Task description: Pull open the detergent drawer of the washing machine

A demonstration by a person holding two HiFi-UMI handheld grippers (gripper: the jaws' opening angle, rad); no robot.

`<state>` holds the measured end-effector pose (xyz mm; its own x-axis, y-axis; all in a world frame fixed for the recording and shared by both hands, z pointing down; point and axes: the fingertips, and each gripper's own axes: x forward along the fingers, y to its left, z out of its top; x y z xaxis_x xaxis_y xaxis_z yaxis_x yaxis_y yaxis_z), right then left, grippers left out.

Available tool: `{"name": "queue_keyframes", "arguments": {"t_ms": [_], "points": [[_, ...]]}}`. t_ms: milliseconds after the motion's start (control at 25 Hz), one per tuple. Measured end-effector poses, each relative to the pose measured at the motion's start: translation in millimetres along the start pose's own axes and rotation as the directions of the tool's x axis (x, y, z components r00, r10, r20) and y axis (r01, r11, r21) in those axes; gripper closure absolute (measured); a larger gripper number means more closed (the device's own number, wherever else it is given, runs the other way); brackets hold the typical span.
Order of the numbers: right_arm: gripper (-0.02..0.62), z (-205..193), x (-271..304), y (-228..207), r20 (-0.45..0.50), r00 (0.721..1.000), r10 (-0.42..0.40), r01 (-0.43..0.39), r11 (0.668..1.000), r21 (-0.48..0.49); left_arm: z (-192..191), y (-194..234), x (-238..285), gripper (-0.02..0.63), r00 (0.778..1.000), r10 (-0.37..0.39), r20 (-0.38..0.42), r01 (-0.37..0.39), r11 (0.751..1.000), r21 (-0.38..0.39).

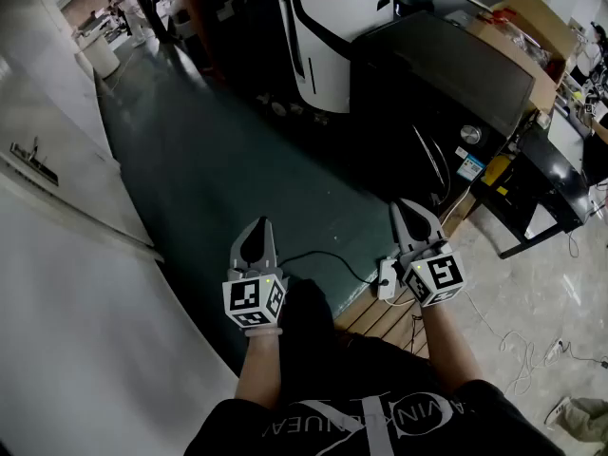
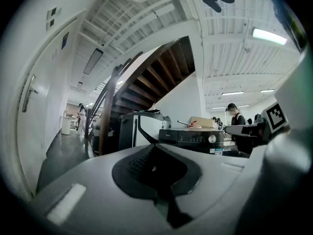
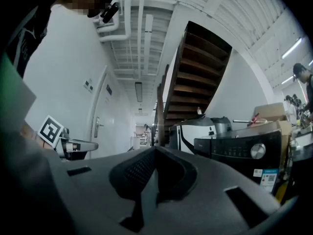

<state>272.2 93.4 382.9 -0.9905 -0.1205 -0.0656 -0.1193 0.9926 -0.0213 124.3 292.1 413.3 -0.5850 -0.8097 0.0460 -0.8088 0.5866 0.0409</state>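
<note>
The jaws of the left gripper [image 2: 152, 147] are pressed tight together. Nothing is between them. The jaws of the right gripper [image 3: 155, 149] are shut the same way, tip to tip, and they hold nothing too. Both grippers point straight ahead, flat and level, side by side with a gap between them. Each one has a cube [image 1: 255, 299] with black and white squares on it, close to the person's hand.

Under the grippers is a dark green floor [image 1: 247, 169]. A white power strip [image 1: 388, 277] lies on the floor just beside the right gripper, with a black cord running from it.

The washing machine [image 1: 446, 84] is black. It stands ahead and to the right, well apart from both grippers. The right gripper is nearer to it than the left one. A round silver knob [image 1: 472, 134] sits on its front. The front is dark, and I cannot pick out the drawer on it.

Next to the washing machine, on its left, stands a white machine [image 1: 332, 36] with a black stripe. A cardboard box [image 1: 527, 22] sits behind the washing machine.

Brown stairs [image 2: 161, 77] go up behind the machines. On the far left is a white door [image 2: 44, 121] with a handle. A person in a cap [image 2: 234, 115] stands far off on the right.
</note>
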Motion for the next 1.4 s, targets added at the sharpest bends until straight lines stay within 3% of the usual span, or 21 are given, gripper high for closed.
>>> {"name": "queue_keyframes", "arguments": {"t_ms": [240, 480, 1080, 1400], "points": [[0.583, -1.9, 44.7, -18.4, -0.004, 0.999, -0.038, 0.038, 0.999, -0.003, 9.3, 22.2, 52.8, 0.597, 0.999, -0.038, 0.012, 0.038, 0.999, 0.007], [0.583, 5.0, 89.0, -29.9, -0.014, 0.991, -0.135, 0.136, 0.991, 0.010, 28.8, 43.9, 113.5, 0.597, 0.988, -0.154, -0.008, 0.154, 0.987, 0.036], [0.583, 49.2, 165.1, -18.9, -0.073, 0.939, -0.335, 0.334, 0.942, -0.027, 91.9, 79.1, 203.5, 0.597, 0.920, -0.389, -0.041, 0.391, 0.917, 0.077], [0.583, 49.6, 159.3, -38.2, -0.062, 0.929, -0.365, 0.365, 0.931, -0.010, 92.4, 48.8, 216.1, 0.597, 0.888, -0.453, -0.078, 0.459, 0.885, 0.078]]}}
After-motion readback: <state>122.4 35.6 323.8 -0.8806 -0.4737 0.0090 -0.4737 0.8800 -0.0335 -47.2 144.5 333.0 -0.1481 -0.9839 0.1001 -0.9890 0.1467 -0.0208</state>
